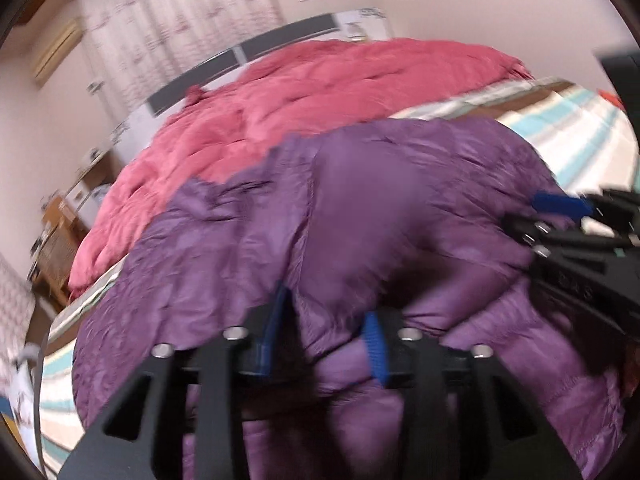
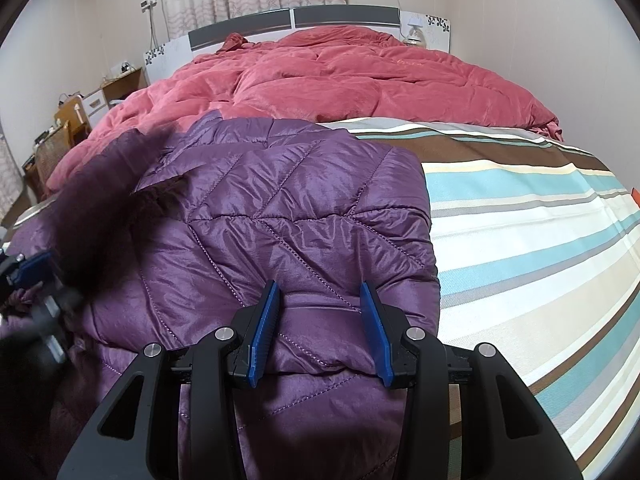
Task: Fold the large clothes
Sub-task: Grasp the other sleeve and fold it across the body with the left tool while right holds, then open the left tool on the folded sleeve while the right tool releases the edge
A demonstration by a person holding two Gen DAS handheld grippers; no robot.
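One purple quilted jacket point(image 2: 280, 208) lies on the striped sheet point(image 2: 540, 240) at the near end of the bed, with one dark fur trim point(image 2: 100, 200) along its left side. Two grippers work it. The left gripper point(image 1: 326, 328) – blurred in its own view – has a fold of the purple fabric bunched between its two blue pads. The right gripper point(image 2: 320, 332) hovers over the jacket's near right edge, fingers spread apart and holding nothing. Behind lies one red quilt point(image 2: 340, 76), against one headboard point(image 2: 292, 20).
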